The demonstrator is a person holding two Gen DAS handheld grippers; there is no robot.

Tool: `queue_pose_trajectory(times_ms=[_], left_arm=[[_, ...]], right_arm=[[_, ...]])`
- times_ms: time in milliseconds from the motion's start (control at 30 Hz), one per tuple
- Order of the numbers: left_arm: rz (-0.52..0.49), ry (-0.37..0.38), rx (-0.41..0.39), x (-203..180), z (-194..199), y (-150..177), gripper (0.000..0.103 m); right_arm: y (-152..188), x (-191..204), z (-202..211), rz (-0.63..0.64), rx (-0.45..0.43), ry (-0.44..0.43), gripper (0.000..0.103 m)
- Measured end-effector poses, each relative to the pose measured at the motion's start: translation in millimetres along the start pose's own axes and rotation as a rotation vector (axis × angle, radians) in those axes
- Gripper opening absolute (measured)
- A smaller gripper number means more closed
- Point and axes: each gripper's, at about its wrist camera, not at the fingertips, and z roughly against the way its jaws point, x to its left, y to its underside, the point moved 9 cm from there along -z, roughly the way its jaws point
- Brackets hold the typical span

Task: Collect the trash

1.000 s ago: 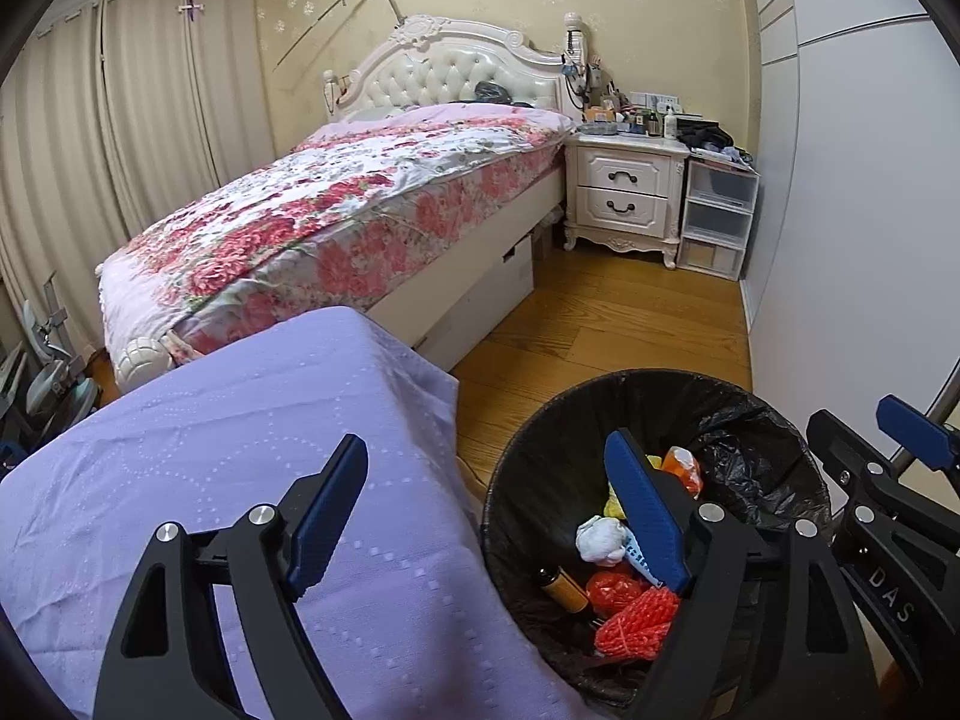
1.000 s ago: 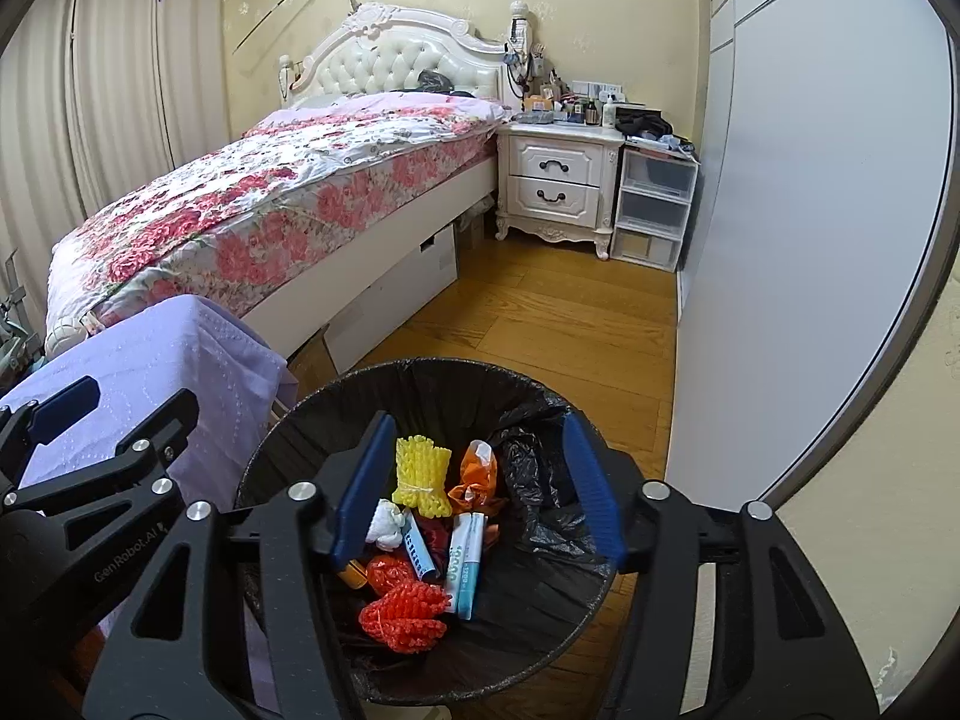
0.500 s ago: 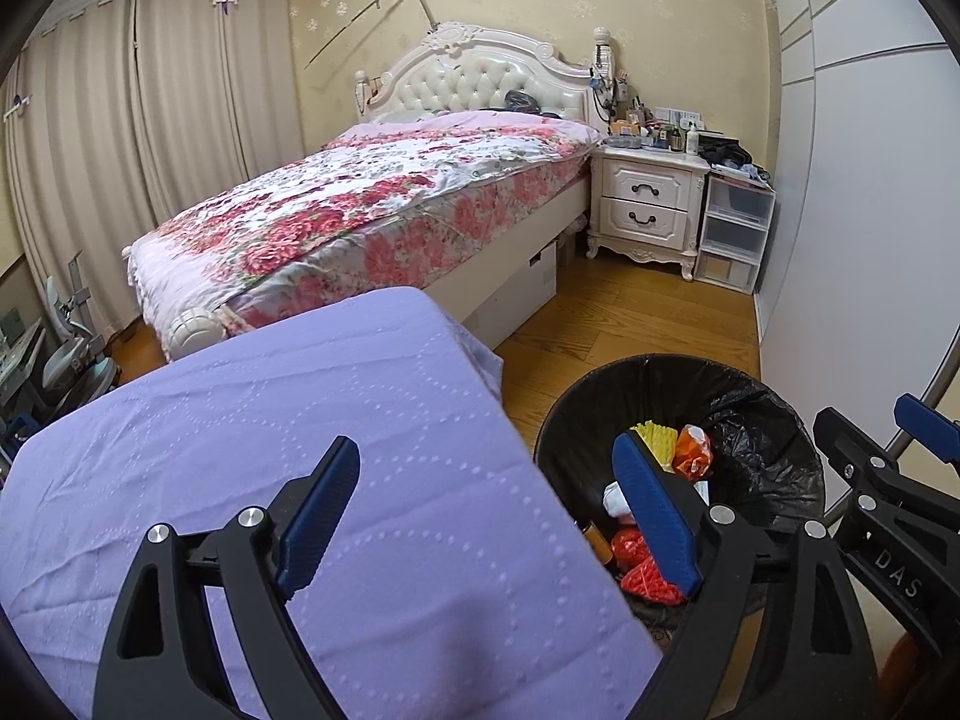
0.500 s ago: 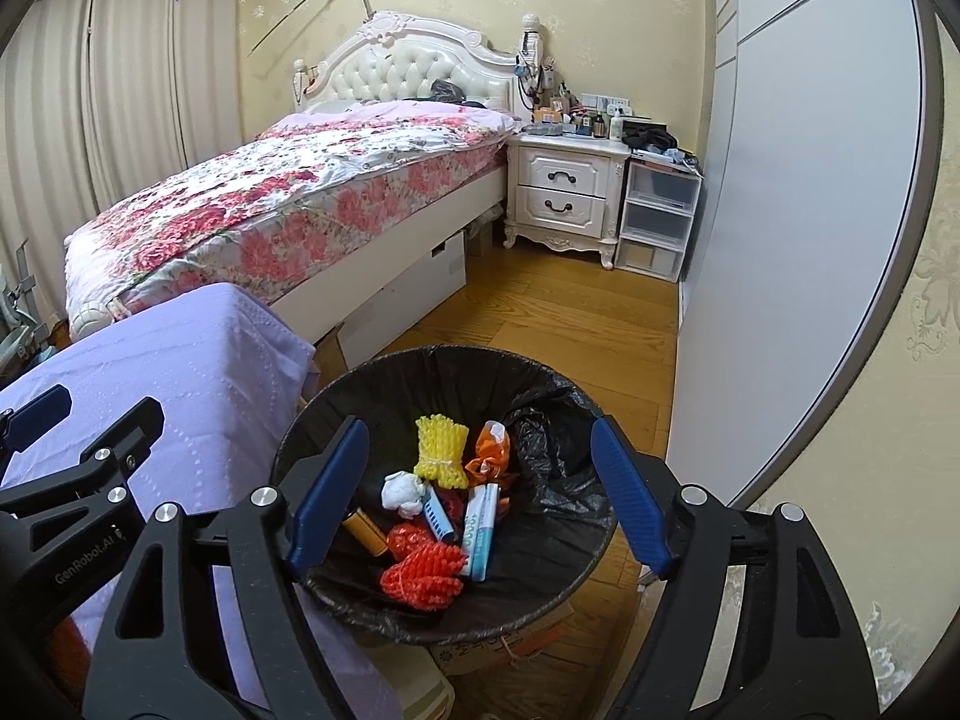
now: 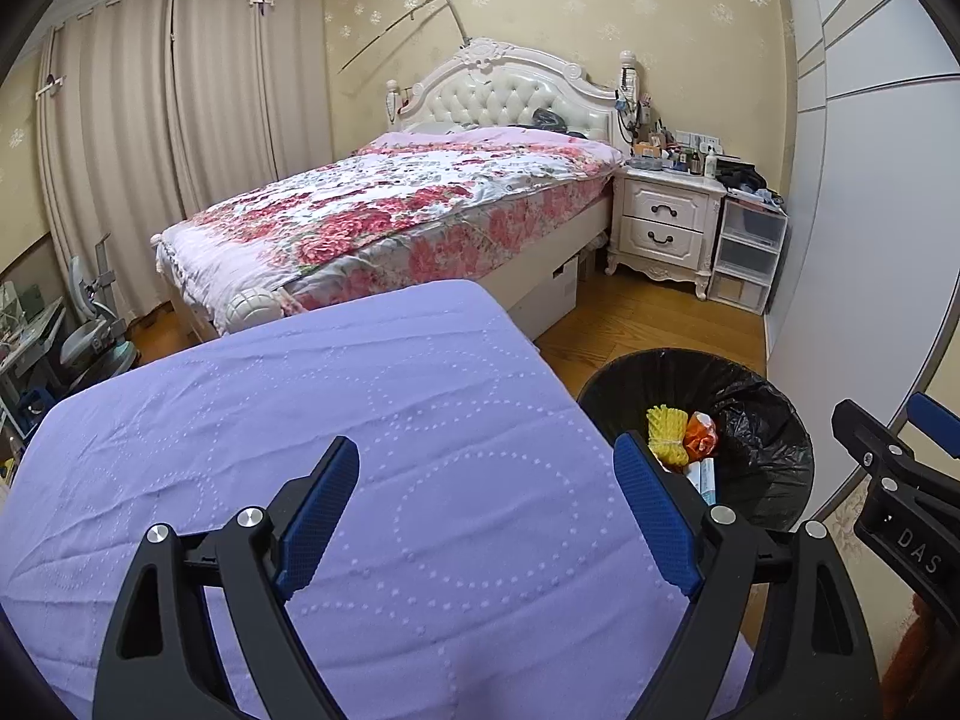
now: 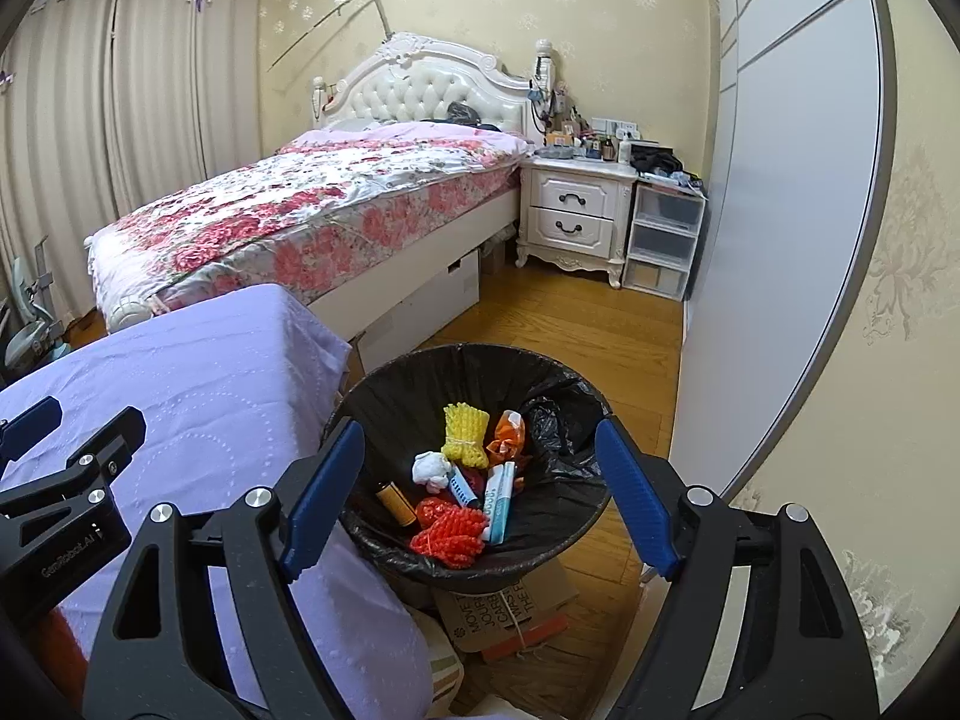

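Observation:
A black-lined trash bin (image 6: 420, 378) stands on the floor right of the purple-covered table (image 5: 300, 420); it also shows in the left wrist view (image 5: 774, 420). It holds yellow foam netting (image 6: 463, 437), red netting (image 6: 450, 531), an orange wrapper (image 6: 507, 433), a white crumpled wad (image 6: 431, 468), tubes and a battery. My left gripper (image 5: 486, 507) is open and empty above the table. My right gripper (image 6: 480, 498) is open and empty above the bin.
A bed with a floral cover (image 5: 390, 210) lies beyond the table. A white nightstand (image 6: 576, 213) and plastic drawers (image 6: 663, 240) stand at the back right. A grey wardrobe door (image 6: 780, 210) runs along the right. Cardboard (image 6: 498, 612) lies under the bin.
Both grippers have risen and pulled back from the bin. The left one has swung left over the table, so more purple cloth shows. Both stayed open and empty.

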Motion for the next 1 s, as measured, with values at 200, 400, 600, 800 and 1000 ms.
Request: queue_pose_trajectory(times_ms=[200,400,600,800,1000], left_arm=[[0.019,-0.015,-0.016,11.6,17.3,6.4,0.084],[0.028,-0.022,-0.035,20.0,29.6,8.3,0.084],[0.030,-0.025,-0.042,22.5,34.7,10.0,0.084],[0.028,-0.021,-0.049,22.9,36.9,9.7,0.084],[0.028,-0.022,-0.047,23.0,37.4,10.3,0.084]], right_arm=[[2.5,8.6,19.1,0.020,-0.024,-0.015,0.078],[5.7,15.2,31.6,0.034,-0.040,-0.027,0.078],[6.4,18.7,38.5,0.040,-0.053,-0.029,0.078],[5.6,17.6,39.3,0.038,-0.057,-0.027,0.078],[5.6,17.6,39.3,0.038,-0.057,-0.028,0.078]])
